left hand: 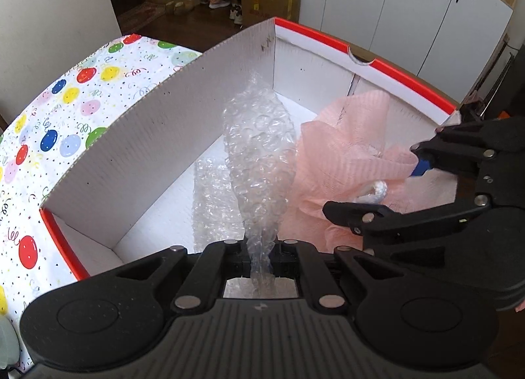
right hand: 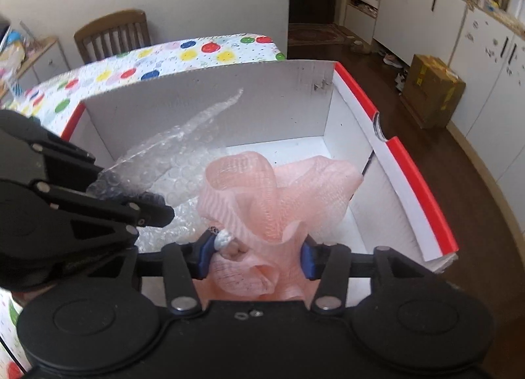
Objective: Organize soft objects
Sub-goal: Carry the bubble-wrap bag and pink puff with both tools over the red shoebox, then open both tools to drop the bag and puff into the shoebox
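Meanwhile both tongs reach down into the white box [left hand: 157, 136] on the balloon-print worktop [left hand: 65, 90]. Left tongs [left hand: 261, 247] are pinched tight on a bubble wrap strip [left hand: 259, 149]; right tongs [right hand: 256, 254], just beside, are clamped around a pink mesh pouf [right hand: 262, 188].

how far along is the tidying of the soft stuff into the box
Midway, it seems. Done: nothing clearly released yet. In hand: the left gripper is pinching the bubble wrap and the right gripper is clamped on the pink mesh sponge, both over the white box. Left: let go of both.
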The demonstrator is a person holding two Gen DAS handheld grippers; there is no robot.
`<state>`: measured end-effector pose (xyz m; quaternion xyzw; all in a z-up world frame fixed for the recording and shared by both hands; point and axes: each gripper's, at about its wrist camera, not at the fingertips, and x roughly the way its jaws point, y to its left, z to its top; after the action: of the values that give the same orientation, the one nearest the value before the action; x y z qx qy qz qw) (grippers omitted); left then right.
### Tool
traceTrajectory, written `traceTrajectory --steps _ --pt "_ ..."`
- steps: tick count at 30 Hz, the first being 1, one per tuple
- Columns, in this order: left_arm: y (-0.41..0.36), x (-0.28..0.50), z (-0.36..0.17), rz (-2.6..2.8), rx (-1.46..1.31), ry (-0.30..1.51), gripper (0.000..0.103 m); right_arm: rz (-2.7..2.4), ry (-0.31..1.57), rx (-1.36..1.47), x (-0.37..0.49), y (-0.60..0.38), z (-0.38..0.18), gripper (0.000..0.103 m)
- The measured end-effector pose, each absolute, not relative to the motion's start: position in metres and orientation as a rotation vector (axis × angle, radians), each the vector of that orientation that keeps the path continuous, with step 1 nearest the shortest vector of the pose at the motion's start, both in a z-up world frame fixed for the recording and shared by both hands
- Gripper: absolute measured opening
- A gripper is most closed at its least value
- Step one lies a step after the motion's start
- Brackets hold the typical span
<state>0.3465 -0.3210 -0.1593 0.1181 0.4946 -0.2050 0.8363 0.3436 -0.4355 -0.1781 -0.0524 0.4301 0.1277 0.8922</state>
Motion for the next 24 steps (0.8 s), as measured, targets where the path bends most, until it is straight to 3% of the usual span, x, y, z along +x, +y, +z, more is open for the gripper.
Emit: traceTrajectory --steps 4,7,10,11,12,14,24 --pt "-0.319 0.351 -0.162 -0.436 0.226 1.069 0.007 0.293 0.899 -0.163 0.345 -0.436 -0.174 0.065" --pt "-0.319 0.352 -0.162 -0.445 0.216 1.063 0.008 0.312 0.892 -0.214 0.342 -0.437 -0.169 0.069" --pt "-0.319 0.351 -0.158 -0.445 0.211 1.049 0.020 0.327 0.883 -0.218 0.339 -0.444 -0.162 0.070" --pt "-0.319 0.350 -0.157 -0.448 0.208 1.041 0.034 0.330 0.879 -0.210 0.338 -0.446 -0.160 0.071" --pt "-0.319 0.349 -0.155 -0.449 0.207 1.030 0.060 0.334 0.874 -0.201 0.337 -0.449 -0.157 0.073" --pt "-0.319 0.347 -0.151 -0.441 0.211 1.012 0.075 0.339 0.864 -0.181 0.335 -0.456 -0.153 0.075" --pt "-0.309 0.337 -0.130 -0.452 0.173 0.948 0.075 0.384 0.831 -0.114 0.317 -0.472 -0.135 0.084"
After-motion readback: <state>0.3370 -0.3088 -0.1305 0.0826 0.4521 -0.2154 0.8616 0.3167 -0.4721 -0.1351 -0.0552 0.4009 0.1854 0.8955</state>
